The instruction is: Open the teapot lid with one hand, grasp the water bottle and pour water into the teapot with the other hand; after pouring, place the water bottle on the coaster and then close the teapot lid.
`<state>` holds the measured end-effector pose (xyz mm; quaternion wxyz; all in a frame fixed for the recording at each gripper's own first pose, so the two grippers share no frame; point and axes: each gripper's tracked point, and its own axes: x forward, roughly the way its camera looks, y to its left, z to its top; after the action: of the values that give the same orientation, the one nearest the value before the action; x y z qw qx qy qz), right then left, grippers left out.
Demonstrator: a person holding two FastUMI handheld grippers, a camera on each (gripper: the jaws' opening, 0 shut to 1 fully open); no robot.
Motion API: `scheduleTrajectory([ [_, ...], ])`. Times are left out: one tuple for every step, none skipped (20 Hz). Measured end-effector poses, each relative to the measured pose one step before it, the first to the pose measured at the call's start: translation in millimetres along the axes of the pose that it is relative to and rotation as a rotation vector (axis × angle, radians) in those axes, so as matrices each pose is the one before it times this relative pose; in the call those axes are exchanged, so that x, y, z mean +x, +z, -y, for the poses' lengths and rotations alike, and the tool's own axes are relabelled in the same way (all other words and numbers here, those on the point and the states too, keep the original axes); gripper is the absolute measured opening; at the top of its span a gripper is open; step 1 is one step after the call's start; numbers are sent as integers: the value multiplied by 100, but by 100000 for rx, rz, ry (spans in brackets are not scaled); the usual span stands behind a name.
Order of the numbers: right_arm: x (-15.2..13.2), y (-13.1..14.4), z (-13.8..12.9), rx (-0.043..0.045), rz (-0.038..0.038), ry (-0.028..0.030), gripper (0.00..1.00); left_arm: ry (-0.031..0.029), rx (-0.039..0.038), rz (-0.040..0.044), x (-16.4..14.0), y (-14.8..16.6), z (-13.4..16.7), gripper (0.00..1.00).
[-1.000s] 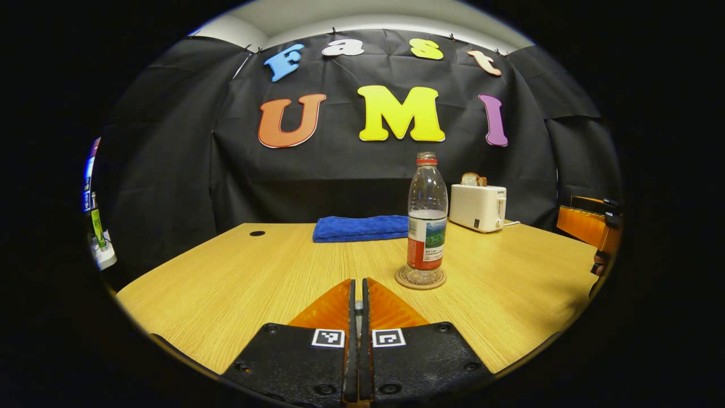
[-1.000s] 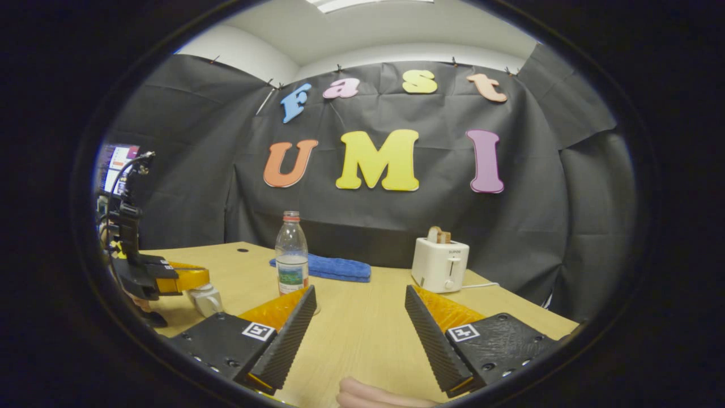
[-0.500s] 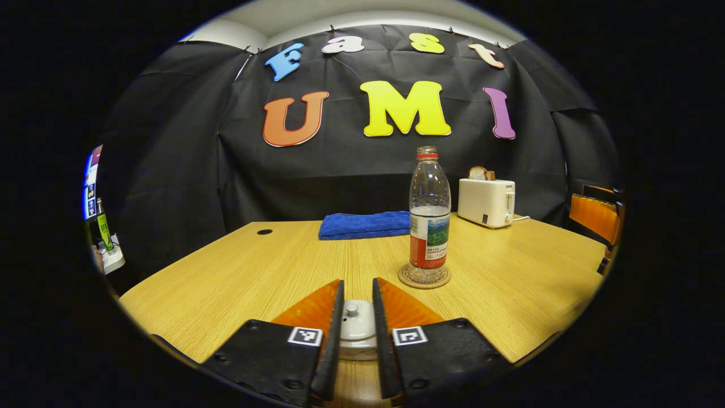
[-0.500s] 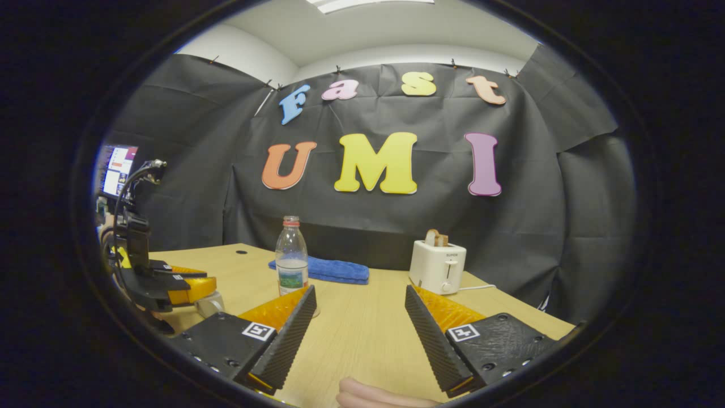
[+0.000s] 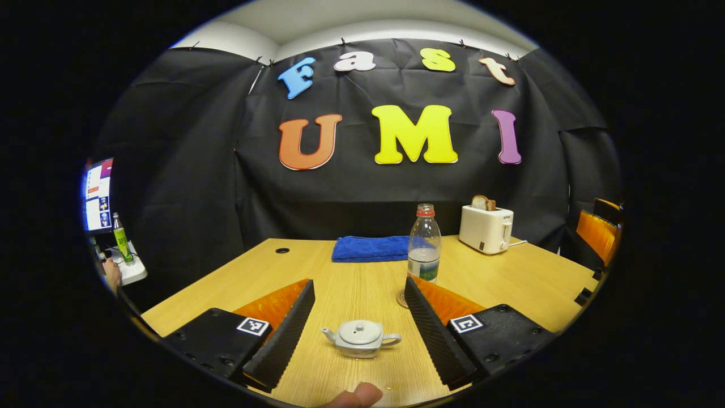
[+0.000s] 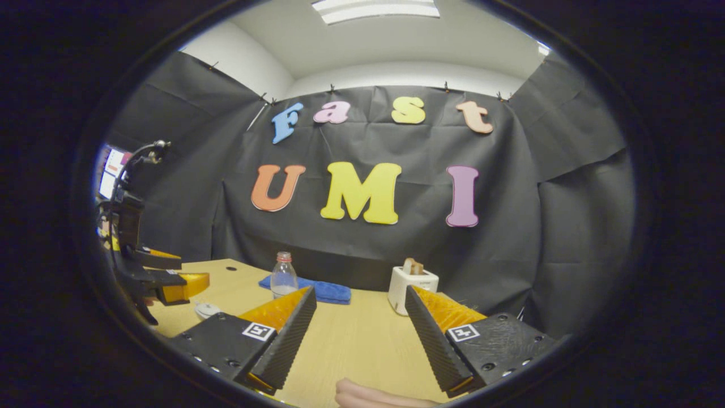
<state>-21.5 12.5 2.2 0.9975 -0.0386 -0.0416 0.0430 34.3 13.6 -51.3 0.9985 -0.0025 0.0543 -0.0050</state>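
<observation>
We judge the task all but done: the teapot (image 5: pixel 361 338) sits on the surface (image 5: pixel 527 280) with its lid (image 5: pixel 357 330) on, and the water bottle (image 5: pixel 424 251) stands upright on its coaster (image 5: pixel 401 298). The relation that matters now is the teapot's place against our left tongs (image 5: pixel 359 327): it lies straight ahead and low between the two spread fingers, touching neither, its spout-to-handle axis running crosswise to our line of reach. These tongs are released and grasp nothing. The right tongs (image 6: pixel 359 339) are likewise spread wide and empty, over bare wood, with the teapot (image 6: pixel 206 309) far off to their left, so the left hand is clearly the nearer one. The bottle stands beyond the teapot, a little right. Farther back a folded blue towel (image 5: pixel 370 249) lies near the far edge, and a white toaster (image 5: pixel 486 228) with bread in it stands toward the right corner against the black cloth wall.
</observation>
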Motion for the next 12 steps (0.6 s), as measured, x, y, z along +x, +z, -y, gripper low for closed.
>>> scheduleTrajectory([
  [-717, 656, 221, -1384, 1100, -653, 95, -60, -184, -627, -928, 563, -63, 100],
  [-607, 674, 292, -1389, 735, -877, 95, -505, 54, -279, -911, 541, -66, 100],
  [-552, 575, 219, -861, 875, -725, 97, 139, -587, 77, -882, 628, -335, 100],
  [-509, 658, 364, 120, 941, -1252, 95, 629, -912, 332, -789, 563, -327, 100],
  [-343, 296, 383, 565, -133, -1620, 95, 286, -647, 1795, -778, 820, -162, 100],
  [-191, -174, 427, 562, -1763, -1861, 94, -48, -325, 1916, -589, 683, -128, 100],
  [17, -719, 464, 938, -3238, -2208, 96, -639, 110, 2125, -562, 667, 98, 100],
  [148, -1045, 327, 902, -4610, -1337, 94, -349, -16, 1654, -365, 517, 65, 100],
  [340, -933, 148, 1621, -4371, -569, 95, 199, -192, 1657, -266, 459, -216, 100],
  [375, -868, -12, 2290, -4158, 314, 95, 54, -190, 1382, -107, 353, -49, 100],
  [437, -567, -86, 2604, -2945, 1084, 95, -584, 44, 744, -63, 149, 108, 100],
  [424, -408, 205, 1747, -2350, 184, 97, -768, 241, -170, 5, -90, 152, 100],
])
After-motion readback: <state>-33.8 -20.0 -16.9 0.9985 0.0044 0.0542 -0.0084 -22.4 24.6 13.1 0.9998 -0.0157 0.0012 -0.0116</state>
